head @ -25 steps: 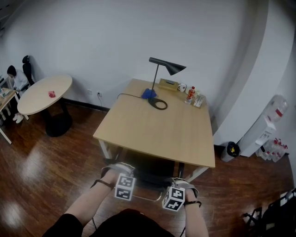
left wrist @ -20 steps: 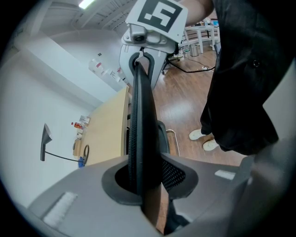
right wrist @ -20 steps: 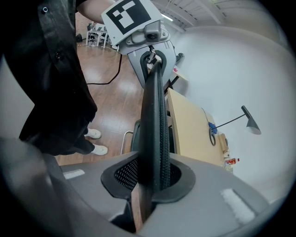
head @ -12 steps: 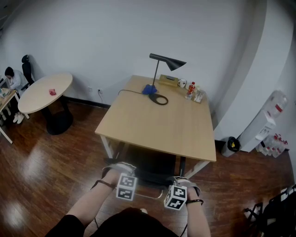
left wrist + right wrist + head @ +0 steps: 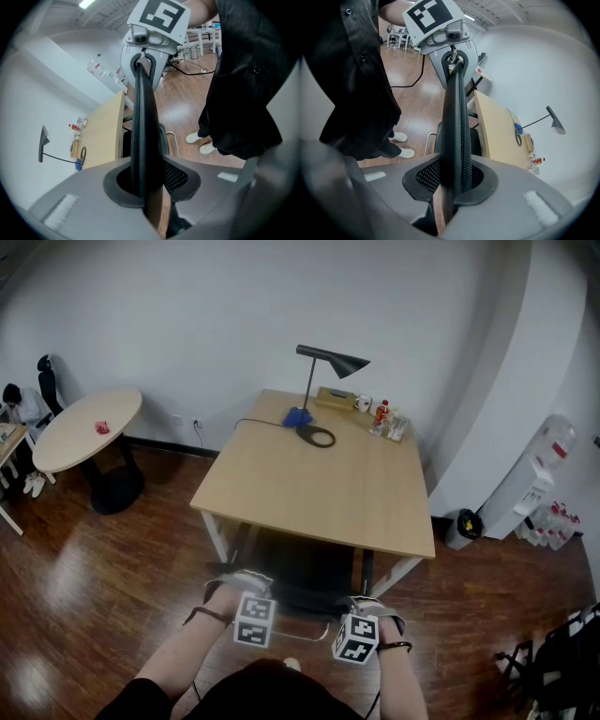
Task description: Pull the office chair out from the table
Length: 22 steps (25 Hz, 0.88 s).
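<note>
Office chair (image 5: 302,585): black, mesh-backed, its seat tucked under the near edge of the desk, at 6 o'clock of the desk top in the head view
Chair back (image 5: 143,108): its thin top rim runs sideways from one gripper to the other; each gripper view looks along that rim to the other gripper at its far end
Left gripper (image 5: 140,186): grey two-jaw tool with a black-and-white marker cube (image 5: 254,620), jaws clamped on the rim at the chair back's 9 o'clock end
Right gripper (image 5: 457,183): same build, jaws closed onto the rim at the 3 o'clock end
Desk (image 5: 323,493): light wooden rectangular top on white legs
Lamp (image 5: 323,381): black desk lamp with cone shade and ring base, at the desk's 12 o'clock end, with a blue thing (image 5: 298,416) just beside the base
Small items: a white mug (image 5: 362,403) and a red bottle (image 5: 382,412) near the desk's 1 o'clock corner
Round table (image 5: 89,427): pale top on a black foot, well apart from the desk at its 9 o'clock
Floor (image 5: 112,568): dark, glossy wood boards
</note>
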Tool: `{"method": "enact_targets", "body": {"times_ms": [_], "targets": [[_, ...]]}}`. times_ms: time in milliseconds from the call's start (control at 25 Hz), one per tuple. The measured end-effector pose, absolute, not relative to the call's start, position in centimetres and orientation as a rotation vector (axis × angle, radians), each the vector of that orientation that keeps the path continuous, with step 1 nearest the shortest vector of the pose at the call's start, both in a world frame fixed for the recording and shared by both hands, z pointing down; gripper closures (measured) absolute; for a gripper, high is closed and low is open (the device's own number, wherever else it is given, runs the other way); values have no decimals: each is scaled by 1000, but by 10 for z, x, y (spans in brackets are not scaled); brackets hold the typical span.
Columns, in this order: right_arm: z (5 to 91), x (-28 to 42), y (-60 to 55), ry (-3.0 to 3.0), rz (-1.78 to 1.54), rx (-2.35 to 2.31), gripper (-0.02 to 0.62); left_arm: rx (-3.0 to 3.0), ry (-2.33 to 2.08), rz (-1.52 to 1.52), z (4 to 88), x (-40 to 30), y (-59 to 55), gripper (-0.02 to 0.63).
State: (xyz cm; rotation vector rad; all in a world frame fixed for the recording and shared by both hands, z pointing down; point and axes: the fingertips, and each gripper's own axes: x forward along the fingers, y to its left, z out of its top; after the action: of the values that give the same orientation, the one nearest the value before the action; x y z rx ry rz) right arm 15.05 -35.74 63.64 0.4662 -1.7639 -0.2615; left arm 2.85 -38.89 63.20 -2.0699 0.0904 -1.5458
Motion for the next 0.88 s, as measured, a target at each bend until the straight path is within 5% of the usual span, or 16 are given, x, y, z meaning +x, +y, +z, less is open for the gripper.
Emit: {"method": "enact_targets", "body": {"times_ms": [880], "targets": [[633, 144, -312, -1758, -227, 501, 511, -2075, 60, -1540, 627, 21, -343, 517]]}}
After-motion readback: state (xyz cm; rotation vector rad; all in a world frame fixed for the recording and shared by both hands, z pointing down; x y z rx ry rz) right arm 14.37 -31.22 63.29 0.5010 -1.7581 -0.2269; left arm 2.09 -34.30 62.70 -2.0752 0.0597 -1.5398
